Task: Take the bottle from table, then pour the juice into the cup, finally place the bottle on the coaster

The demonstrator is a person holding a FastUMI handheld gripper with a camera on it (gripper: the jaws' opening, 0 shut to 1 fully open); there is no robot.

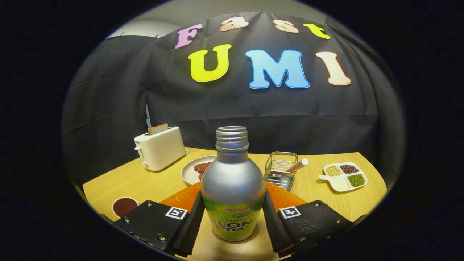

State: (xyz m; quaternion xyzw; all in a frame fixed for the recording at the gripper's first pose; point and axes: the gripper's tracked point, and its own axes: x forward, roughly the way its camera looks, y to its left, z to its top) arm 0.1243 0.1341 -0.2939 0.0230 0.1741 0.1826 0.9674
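Note:
A silver bottle (232,174) with a green-yellow label and no cap on its threaded neck stands upright between my fingers. Its base rests on a round brown coaster (255,233), of which only a thin rim peeks out. My gripper (233,203) is shut on the bottle, both black pads pressing the label's sides. A white cup (125,206) holding dark reddish juice sits on the table to the left, beside my left finger (192,221).
An orange mat (183,198) lies just behind the bottle. Beyond it are a plate (190,170) with food, a wire basket (280,168) holding a stick, a white toaster (160,148) with toast, and a divided dish (344,175) of beans at the right.

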